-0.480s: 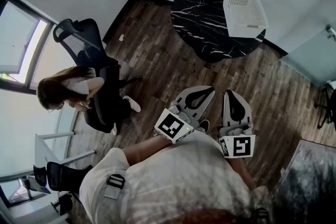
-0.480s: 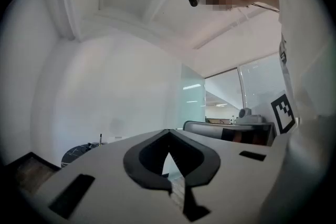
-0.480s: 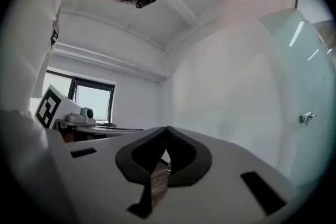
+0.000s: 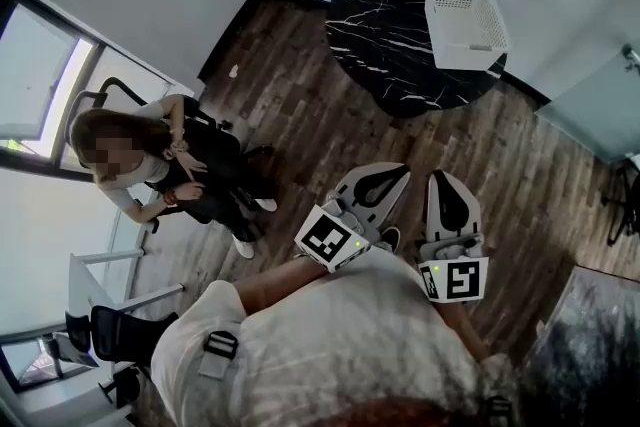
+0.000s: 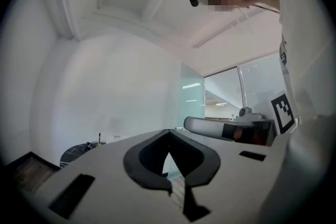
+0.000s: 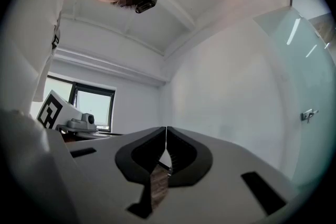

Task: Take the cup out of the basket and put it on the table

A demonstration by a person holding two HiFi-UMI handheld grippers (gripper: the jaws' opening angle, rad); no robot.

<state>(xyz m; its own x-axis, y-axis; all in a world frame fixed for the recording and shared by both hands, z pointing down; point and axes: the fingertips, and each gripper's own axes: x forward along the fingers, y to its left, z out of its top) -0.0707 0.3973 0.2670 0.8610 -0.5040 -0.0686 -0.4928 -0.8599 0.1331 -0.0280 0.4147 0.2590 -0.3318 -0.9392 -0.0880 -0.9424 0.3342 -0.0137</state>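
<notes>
Across the wood floor point(image 4: 300, 105), well apart from you, the white plastic basket point(image 4: 470, 35) sits on the far side of the round black marble table point(image 4: 385, 25). The cup shows in no view. I take it to be inside the basket, hidden by its wall.

You hold both tongs close to your chest. The left gripper point(image 5: 167, 136) has its jaws tip to tip with nothing between them. The right gripper point(image 6: 166, 131) is the same, with only a hairline slit and bare floor behind it. By my reading the task is not begun — the walk comes first.

Mind these:
- The basket seems to reach the table's rim, perhaps past it, so a shove while reaching in could slide or tip it off.
- Going in with the jaws together would knock the cup rather than take it.
- You cannot yet tell how the cup lies — look before you reach.
- The seated person point(image 4: 165, 165) on your left is near your path.
</notes>
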